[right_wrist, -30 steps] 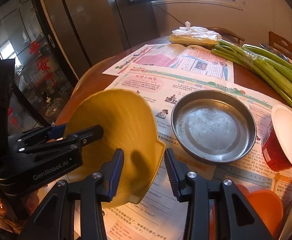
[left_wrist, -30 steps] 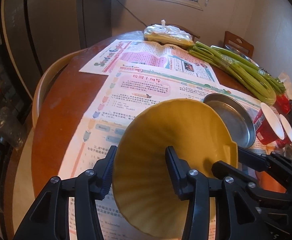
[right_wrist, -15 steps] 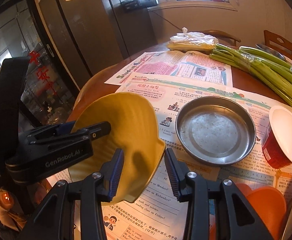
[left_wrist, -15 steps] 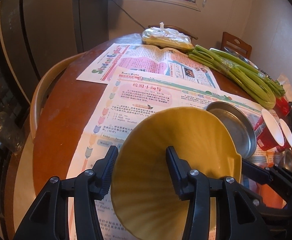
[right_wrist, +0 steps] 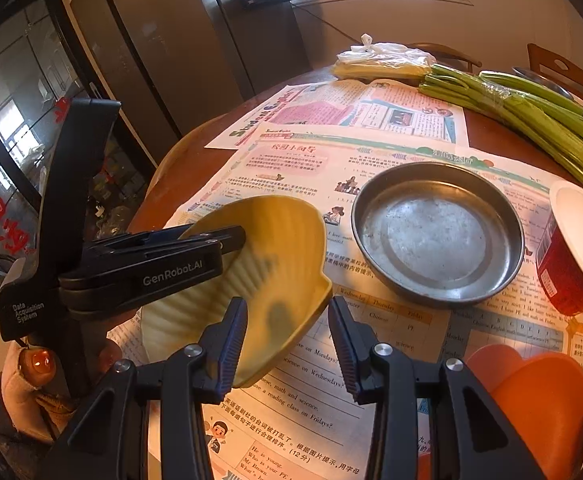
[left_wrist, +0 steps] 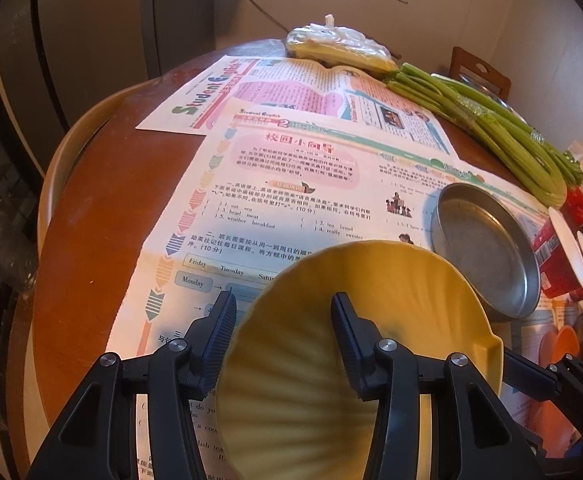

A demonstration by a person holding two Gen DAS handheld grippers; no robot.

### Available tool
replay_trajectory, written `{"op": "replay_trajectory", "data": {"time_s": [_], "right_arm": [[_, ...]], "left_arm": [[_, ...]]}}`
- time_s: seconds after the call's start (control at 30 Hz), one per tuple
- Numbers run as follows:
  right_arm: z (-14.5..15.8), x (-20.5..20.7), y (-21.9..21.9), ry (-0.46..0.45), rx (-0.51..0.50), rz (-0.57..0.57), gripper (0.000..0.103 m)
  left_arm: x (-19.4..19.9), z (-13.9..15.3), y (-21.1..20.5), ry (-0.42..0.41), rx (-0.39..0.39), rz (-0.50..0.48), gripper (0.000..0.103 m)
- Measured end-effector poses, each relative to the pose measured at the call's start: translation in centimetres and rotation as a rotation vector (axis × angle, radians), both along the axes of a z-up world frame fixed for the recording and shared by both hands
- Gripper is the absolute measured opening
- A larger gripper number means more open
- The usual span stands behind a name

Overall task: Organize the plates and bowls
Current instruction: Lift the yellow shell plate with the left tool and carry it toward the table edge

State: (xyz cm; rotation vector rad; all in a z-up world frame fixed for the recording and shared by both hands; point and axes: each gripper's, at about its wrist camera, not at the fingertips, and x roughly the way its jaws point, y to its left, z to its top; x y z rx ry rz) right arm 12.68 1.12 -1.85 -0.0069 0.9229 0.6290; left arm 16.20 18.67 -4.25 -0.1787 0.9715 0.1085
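A yellow shell-shaped bowl [left_wrist: 371,300] hangs tilted just above the newspaper. My left gripper [left_wrist: 283,304] is shut on its wall, one finger inside and one outside. In the right wrist view the same bowl [right_wrist: 275,248] shows the left gripper's fingers [right_wrist: 211,242] clamped on its far-left rim. My right gripper [right_wrist: 287,303] straddles the bowl's near rim by the notched corner and is shut on it, with its left finger over the inside. A round metal plate [right_wrist: 439,236] lies empty on the paper to the right of the bowl.
Newspapers [left_wrist: 291,184] cover the round wooden table [left_wrist: 103,220]. Two red cups [right_wrist: 571,256] lie beside the metal plate, with orange bowls [right_wrist: 539,396] nearer. Celery [left_wrist: 491,132] and a plastic bag [left_wrist: 339,46] lie at the back. A chair back [left_wrist: 63,168] curves around the table's left edge.
The left gripper has moved forward and down, so the newspaper looks closer. The bowl has tipped lower. In the right wrist view the left gripper's finger reaches further over the bowl.
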Motion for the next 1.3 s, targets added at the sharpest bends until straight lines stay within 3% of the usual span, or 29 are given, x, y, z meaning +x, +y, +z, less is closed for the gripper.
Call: {"op": "replay_trajectory", "data": {"time_s": [0.7,1.1,1.3], "right_arm": [[-0.3,-0.8,0.2,-0.009,-0.022,0.014,0.043],[1.0,-1.1,-1.1,-0.053,-0.005,-0.027,0.043],[2.0,-1.5,-2.1,-0.092,0.005,-0.044,0.043]], "left_arm": [[-0.9,0.4,0.2,-0.021,0.036,0.004,0.052],[-3.0,3.5,0.7,-0.091,0.019,0.024,0.053],[-5.2,5.9,0.3,-0.154,0.019,0.037,0.059]]}}
